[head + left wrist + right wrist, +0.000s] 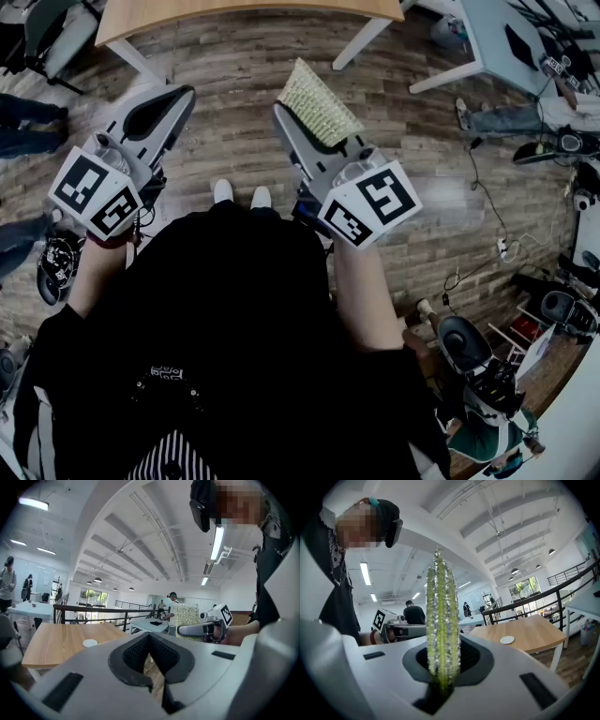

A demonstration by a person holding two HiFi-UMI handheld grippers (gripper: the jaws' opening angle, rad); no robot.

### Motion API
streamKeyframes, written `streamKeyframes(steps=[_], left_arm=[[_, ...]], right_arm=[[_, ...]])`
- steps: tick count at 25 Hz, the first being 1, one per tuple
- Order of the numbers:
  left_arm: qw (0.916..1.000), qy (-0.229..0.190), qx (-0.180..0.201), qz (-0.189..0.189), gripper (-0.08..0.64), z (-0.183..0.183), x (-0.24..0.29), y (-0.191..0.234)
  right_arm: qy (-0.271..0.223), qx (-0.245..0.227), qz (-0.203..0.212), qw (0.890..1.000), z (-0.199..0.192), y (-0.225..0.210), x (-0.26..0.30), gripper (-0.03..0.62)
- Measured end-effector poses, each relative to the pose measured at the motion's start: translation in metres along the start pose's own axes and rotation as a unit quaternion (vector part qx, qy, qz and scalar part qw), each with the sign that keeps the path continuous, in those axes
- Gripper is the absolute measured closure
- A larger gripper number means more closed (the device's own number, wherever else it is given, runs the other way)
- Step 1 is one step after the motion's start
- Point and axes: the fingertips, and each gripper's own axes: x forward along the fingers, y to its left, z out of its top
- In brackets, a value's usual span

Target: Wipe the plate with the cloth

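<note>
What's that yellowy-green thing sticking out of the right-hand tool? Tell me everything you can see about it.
The cloth is a flat, roughly rectangular piece, pale yellow-green, with a coarse woven surface that glitters like a scouring cloth. The right gripper is shut on one edge of it, so it stands out stiffly beyond the jaws and appears edge-on in the right gripper view. It hangs in the air above the wooden floor, and only the gripper touches it.
</note>
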Motion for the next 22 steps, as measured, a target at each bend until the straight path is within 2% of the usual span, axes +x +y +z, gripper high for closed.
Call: streamKeyframes(steps=[5,9,11,14,18,22], left_arm=[[0.9992,-0.014,0.039,-0.004,0.566,0.015,0.001,-0.015],[0.9996,-0.017,0.019,-0.013,0.566,0.008,0.002,-0.019],[0.9995,-0.015,0.025,-0.013,0.566,0.006,0.003,-0.018],[0.9991,-0.010,0.040,-0.011,0.566,0.001,0.005,-0.020],[0.9998,-0.009,0.012,-0.010,0.566,-0.009,0.007,-0.015],[0.9999,-0.006,0.008,0.000,0.566,-0.014,0.017,-0.011]], right_arm=[[0.007,-0.007,-0.002,1.000,0.000,-0.004,-0.004,0.546],[0.022,-0.022,0.003,1.000,-0.010,-0.002,-0.004,0.545],[0.027,-0.035,0.001,0.999,-0.010,-0.002,-0.002,0.545],[0.018,-0.022,0.008,1.000,-0.007,-0.004,-0.003,0.545],[0.016,-0.015,0.017,1.000,-0.007,-0.007,-0.004,0.545],[0.010,-0.007,0.026,1.000,-0.006,-0.012,-0.009,0.545]])
